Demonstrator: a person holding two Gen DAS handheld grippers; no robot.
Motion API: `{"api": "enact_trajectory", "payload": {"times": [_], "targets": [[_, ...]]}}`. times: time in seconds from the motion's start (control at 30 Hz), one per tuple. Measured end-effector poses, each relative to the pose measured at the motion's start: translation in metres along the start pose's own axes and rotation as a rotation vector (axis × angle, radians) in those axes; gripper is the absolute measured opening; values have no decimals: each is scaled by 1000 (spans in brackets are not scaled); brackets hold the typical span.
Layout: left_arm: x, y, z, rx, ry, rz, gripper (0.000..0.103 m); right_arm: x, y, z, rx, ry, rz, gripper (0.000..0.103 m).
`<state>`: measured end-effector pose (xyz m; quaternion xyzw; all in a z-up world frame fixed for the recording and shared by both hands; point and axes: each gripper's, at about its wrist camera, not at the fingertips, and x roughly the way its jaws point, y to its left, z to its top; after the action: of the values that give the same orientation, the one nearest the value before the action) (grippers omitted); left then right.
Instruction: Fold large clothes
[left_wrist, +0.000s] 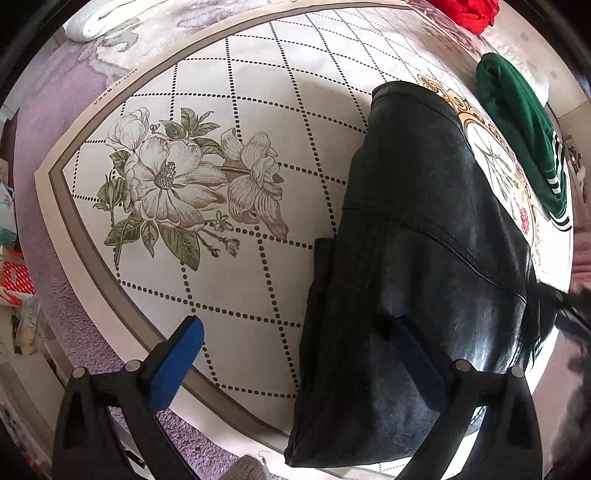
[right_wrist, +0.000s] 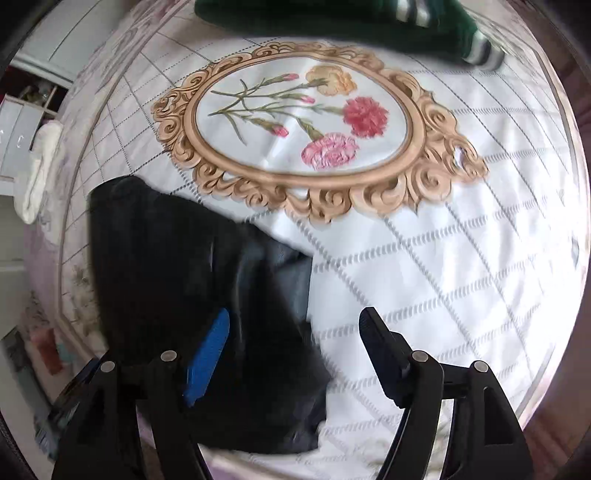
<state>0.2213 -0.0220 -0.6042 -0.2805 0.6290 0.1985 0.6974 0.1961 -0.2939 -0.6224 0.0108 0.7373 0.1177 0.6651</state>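
We see a flowered bedspread (right_wrist: 461, 258). Both our left tongs (left_wrist: 295, 354) and right tongs (right_wrist: 295, 339) gape empty above the black jacket (left_wrist: 424, 240), its lower right edge hidden; the right view is blurred.

Black jacket (left_wrist: 424, 229), green striped-cuff sweater (left_wrist: 524, 125), white floral dotted-lattice sheet (left_wrist: 258, 122).

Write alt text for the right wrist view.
An open right hand-held gripper points down over a partly folded black jacket lying on a white bedspread printed with a gold-framed flower picture. A green garment lies at the far edge.
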Motion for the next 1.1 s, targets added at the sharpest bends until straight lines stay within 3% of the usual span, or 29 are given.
{"api": "enact_trajectory", "payload": {"times": [0.03, 0.13, 0.2, 0.23, 0.27, 0.3, 0.4, 0.43, 0.57, 0.67, 0.73, 0.77, 0.87, 0.93, 1.03, 1.1], "targets": [[-1, -1, -1, 1, -1, 3, 103, 9, 2, 6, -25, 8, 21, 75], [-3, -1, -5, 9, 0, 8, 103, 58, 4, 22, -31, 143, 197, 75], [-5, -4, -8, 17, -3, 9, 103, 63, -2, 22, -5, 123, 264, 53], [-6, -5, -9, 21, -4, 13, 103, 58, -3, 20, -4, 96, 244, 47], [-8, -4, -10, 24, -6, 16, 103, 52, -6, 15, 5, 74, 230, 34], [-10, -5, -11, 26, -9, 18, 103, 43, -14, 9, 60, 43, 223, 25], [-22, 0, -15, 28, -30, 29, 103, 21, -51, -24, 357, -40, 236, 21], [-27, 2, -17, 30, -36, 33, 103, 16, -67, -48, 513, -80, 234, 21], [-42, 1, -26, 62, -53, 53, 103, 18, -82, -120, 767, -45, 249, 25], [-42, -3, -34, 103, -39, 60, 103, 25, -53, -148, 624, 162, 277, 34], [-36, -8, -38, 125, -22, 61, 103, 28, -43, -162, 565, 288, 380, 34], [-32, -11, -42, 139, -5, 66, 103, 26, -42, -165, 546, 315, 391, 35], [-19, -16, -48, 160, 20, 86, 103, -13, -42, -152, 397, 211, 236, 35], [-10, -16, -50, 157, 23, 96, 103, -33, -38, -130, 289, 127, 194, 43], [1, -13, -51, 138, 22, 81, 103, -27, -16, -94, 132, 99, 196, 43], [6, -10, -52, 129, 21, 62, 103, -6, 2, -73, 38, 129, 133, 42]]}}
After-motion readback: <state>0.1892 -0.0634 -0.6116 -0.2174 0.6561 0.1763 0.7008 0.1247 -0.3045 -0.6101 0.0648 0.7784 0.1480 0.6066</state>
